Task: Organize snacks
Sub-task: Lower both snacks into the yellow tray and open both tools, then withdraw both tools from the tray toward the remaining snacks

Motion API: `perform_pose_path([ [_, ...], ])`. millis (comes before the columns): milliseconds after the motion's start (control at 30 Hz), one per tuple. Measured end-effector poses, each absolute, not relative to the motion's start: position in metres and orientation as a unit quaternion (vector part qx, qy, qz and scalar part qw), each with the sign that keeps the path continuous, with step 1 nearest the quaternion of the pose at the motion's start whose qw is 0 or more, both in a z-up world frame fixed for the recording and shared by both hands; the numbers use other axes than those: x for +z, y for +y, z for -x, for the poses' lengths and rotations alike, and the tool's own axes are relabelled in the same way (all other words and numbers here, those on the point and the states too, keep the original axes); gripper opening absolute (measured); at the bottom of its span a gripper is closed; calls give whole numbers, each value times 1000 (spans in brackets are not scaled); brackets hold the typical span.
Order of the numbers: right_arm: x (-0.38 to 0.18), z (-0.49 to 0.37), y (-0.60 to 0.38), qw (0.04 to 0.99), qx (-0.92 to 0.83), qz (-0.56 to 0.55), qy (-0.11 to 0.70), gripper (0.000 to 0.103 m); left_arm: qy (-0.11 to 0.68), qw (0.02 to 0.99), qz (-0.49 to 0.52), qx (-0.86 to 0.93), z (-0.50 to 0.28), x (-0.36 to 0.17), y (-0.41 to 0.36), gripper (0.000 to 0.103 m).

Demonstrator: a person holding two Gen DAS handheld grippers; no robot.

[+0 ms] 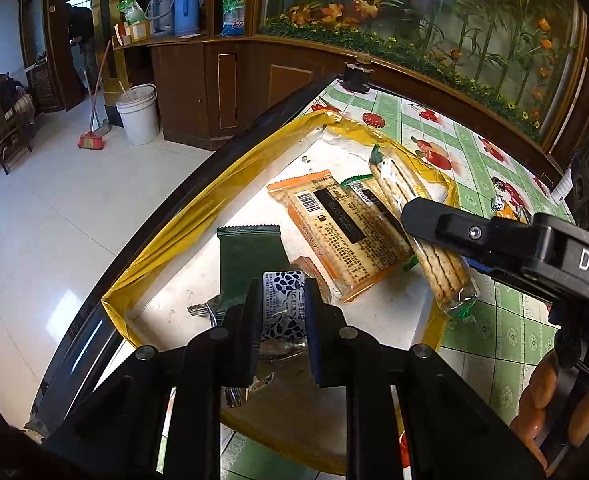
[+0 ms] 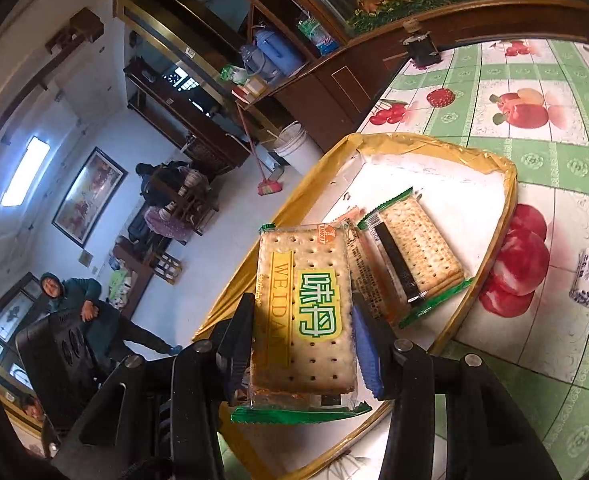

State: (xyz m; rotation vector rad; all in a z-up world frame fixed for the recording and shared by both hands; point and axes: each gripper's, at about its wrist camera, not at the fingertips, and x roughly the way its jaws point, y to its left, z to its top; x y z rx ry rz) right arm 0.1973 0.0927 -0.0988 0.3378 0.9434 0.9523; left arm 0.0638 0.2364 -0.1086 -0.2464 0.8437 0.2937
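Observation:
A shallow box [image 1: 198,216] with yellow taped walls sits at the table's edge. My left gripper [image 1: 280,304] is shut on a small blue-and-white patterned packet [image 1: 282,308] low over the box's near end. My right gripper [image 2: 300,320] is shut on a green-edged cracker pack [image 2: 302,312] and holds it over the box [image 2: 490,160]. The same pack [image 1: 422,240] and right gripper [image 1: 426,216] show in the left wrist view. In the box lie an orange cracker pack [image 1: 342,232], a green-edged cracker pack [image 2: 418,248] and a dark green packet [image 1: 250,260].
The table has a green checked fruit-print cloth [image 2: 542,128]. A small blue-and-white packet [image 2: 588,278] lies on it right of the box. A dark object [image 2: 422,50] stands at the table's far edge. Beyond are a cabinet, white bucket [image 1: 138,114], broom and people.

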Motion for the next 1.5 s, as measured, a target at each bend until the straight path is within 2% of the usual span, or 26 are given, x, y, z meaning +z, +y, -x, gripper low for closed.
perform_pose_path([
  [233, -101, -196, 97, 781, 429, -133, 434, 47, 410, 893, 118, 146, -64, -110, 238, 17],
  [300, -102, -196, 99, 784, 423, -124, 437, 51, 412, 892, 109, 155, -64, -108, 236, 20],
  [333, -102, -195, 96, 785, 418, -127, 439, 54, 412, 891, 104, 160, -63, -107, 235, 24],
  [367, -101, -196, 93, 784, 414, -134, 442, 64, 410, 891, 103, 164, -62, -106, 234, 41],
  [400, -101, -196, 89, 784, 414, -141, 441, 66, 406, 893, 104, 166, -60, -104, 235, 57],
  [467, -96, -194, 81, 787, 412, -149, 434, 67, 396, 896, 112, 168, -56, -100, 237, 65],
  [933, -76, -178, 2, 812, 378, -179, 408, 67, 376, 909, 104, 149, -47, -78, 211, 65],
  [1500, -73, -154, -90, 863, 295, -151, 380, 67, 363, 920, 75, 125, -45, -58, 164, 65],
])
